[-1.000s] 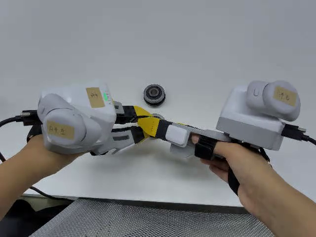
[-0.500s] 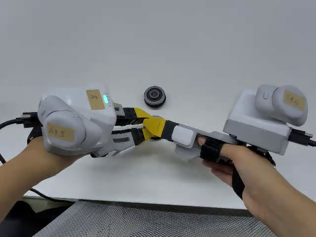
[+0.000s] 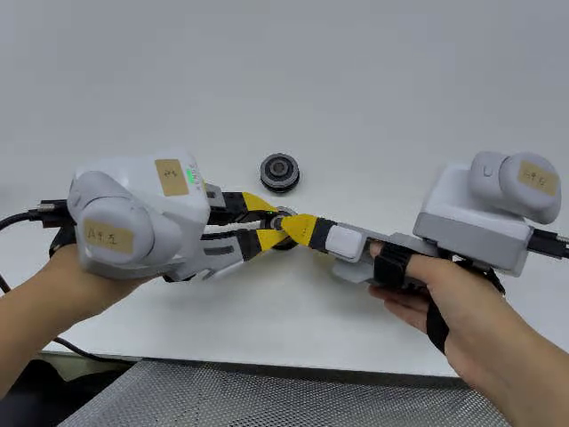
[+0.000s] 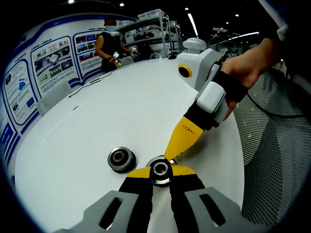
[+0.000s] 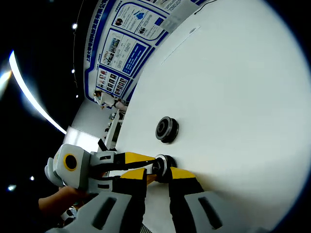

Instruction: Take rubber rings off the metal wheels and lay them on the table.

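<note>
A small metal wheel (image 3: 284, 221) with a black rubber ring is held just above the white table (image 3: 373, 116). My left gripper (image 3: 267, 225) is shut on it, one yellow tip on each side of the wheel (image 4: 160, 170). My right gripper (image 3: 293, 229) comes in from the right and is shut on the rubber ring at the wheel's right edge; in the right gripper view its tips (image 5: 158, 173) close on the wheel (image 5: 164, 166). A second wheel (image 3: 278, 171), ring still on, lies flat on the table just beyond; it also appears (image 4: 121, 159) (image 5: 167, 129) in both gripper views.
The table's front edge runs just below my hands, with a grey metal mesh (image 3: 267, 400) beneath it. A black cable (image 3: 18, 219) trails left from the left gripper. Open white tabletop stretches beyond and to the right. A person (image 4: 112, 46) stands far behind the table.
My right gripper has drawn back to the right, its tips sliding from across the left jaws to the wheel's right edge. The left gripper and the second wheel have stayed put.
</note>
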`<state>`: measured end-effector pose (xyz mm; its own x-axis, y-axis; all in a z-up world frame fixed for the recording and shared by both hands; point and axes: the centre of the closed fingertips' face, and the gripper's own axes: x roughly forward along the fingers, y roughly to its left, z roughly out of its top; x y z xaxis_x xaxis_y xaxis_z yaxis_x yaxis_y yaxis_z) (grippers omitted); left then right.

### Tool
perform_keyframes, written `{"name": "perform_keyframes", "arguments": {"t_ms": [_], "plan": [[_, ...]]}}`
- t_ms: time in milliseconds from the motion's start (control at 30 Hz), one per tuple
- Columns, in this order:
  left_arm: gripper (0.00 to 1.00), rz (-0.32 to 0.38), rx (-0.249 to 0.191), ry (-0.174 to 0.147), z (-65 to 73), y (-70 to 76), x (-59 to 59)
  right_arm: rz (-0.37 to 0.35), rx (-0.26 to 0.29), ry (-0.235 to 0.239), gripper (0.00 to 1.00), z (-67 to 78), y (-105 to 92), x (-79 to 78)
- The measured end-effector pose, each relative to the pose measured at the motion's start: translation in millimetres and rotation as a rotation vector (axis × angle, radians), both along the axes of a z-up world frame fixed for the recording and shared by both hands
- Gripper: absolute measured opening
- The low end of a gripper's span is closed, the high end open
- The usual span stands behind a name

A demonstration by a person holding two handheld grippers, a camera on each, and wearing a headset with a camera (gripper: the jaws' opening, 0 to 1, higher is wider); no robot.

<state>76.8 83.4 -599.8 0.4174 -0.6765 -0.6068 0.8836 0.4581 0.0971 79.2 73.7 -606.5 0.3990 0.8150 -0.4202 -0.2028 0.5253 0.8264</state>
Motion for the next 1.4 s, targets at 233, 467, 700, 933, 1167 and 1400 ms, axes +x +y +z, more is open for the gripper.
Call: {"name": "perform_keyframes", "arguments": {"t_ms": [233,467,700,933,1167,1400], "plan": [[0.12,0.001,0.0,0.0,-0.3,0.3,0.2,-0.004,-0.015,0.023,0.1,-2.6,-1.8,-1.3],[0.12,0.0,-0.001,-0.001,-0.2,0.5,0.4,-0.003,-0.043,0.031,0.09,-4.3,-0.2,-3.3],[0.12,-0.001,-0.002,0.001,-0.3,0.7,0.7,-0.007,-0.047,0.039,0.06,-4.5,-2.1,-3.2],[0.12,0.001,-0.003,0.003,-0.3,0.7,0.6,-0.014,-0.037,0.048,0.06,-4.0,-3.1,-3.7],[0.12,0.002,-0.003,0.004,-0.4,0.7,0.7,-0.009,-0.037,0.042,0.03,-2.0,-4.7,-3.0],[0.12,0.003,-0.002,0.003,0.0,0.5,0.3,-0.016,-0.03,0.06,0.03,-4.1,-5.7,-1.3]]}}
